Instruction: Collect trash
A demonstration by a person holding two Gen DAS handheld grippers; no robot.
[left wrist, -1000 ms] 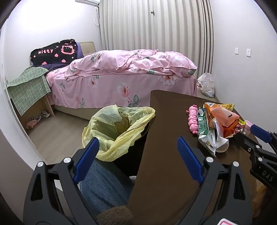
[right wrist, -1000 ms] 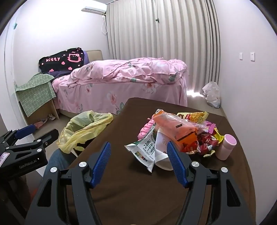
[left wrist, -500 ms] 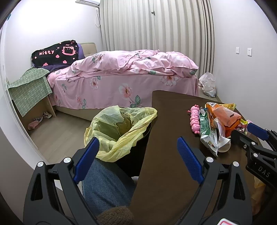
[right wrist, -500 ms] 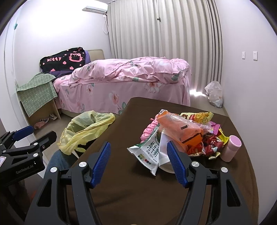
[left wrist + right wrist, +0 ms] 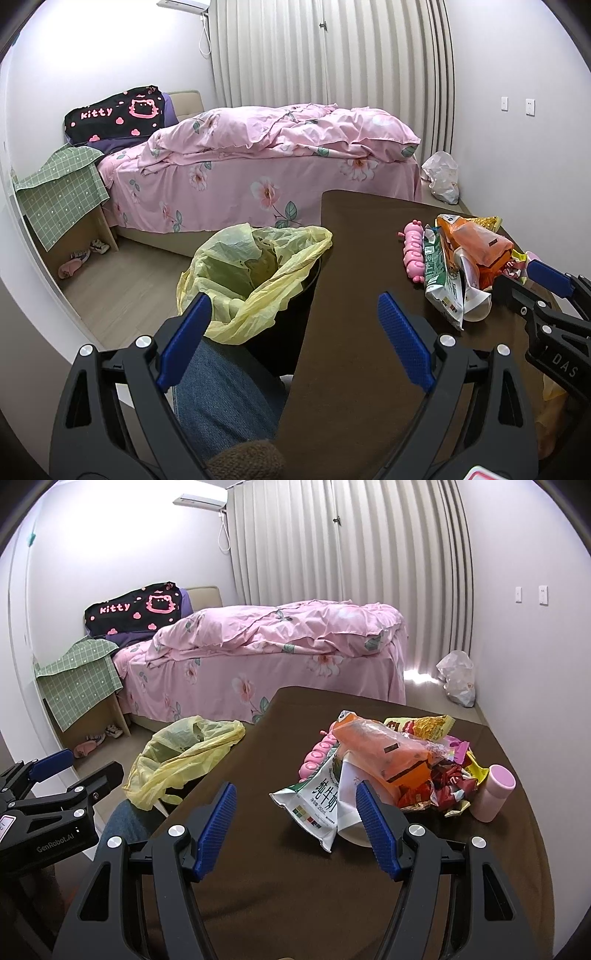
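A heap of trash lies on the dark brown table: a green-and-white milk pouch, an orange packet, a yellow snack bag, red wrappers, a pink toy and a pink bottle. A bin lined with a yellow bag stands left of the table. My right gripper is open just short of the milk pouch. My left gripper is open over the table's left edge, near the bin, holding nothing.
A person's jeans-clad knee sits between the bin and the table. A pink bed fills the back. A white plastic bag lies on the floor by the curtain. A green-covered side table stands at left.
Both grippers have shifted slightly; the trash heap sits a little lower and nearer in the right wrist view. Both stay open and nothing was taken hold of.
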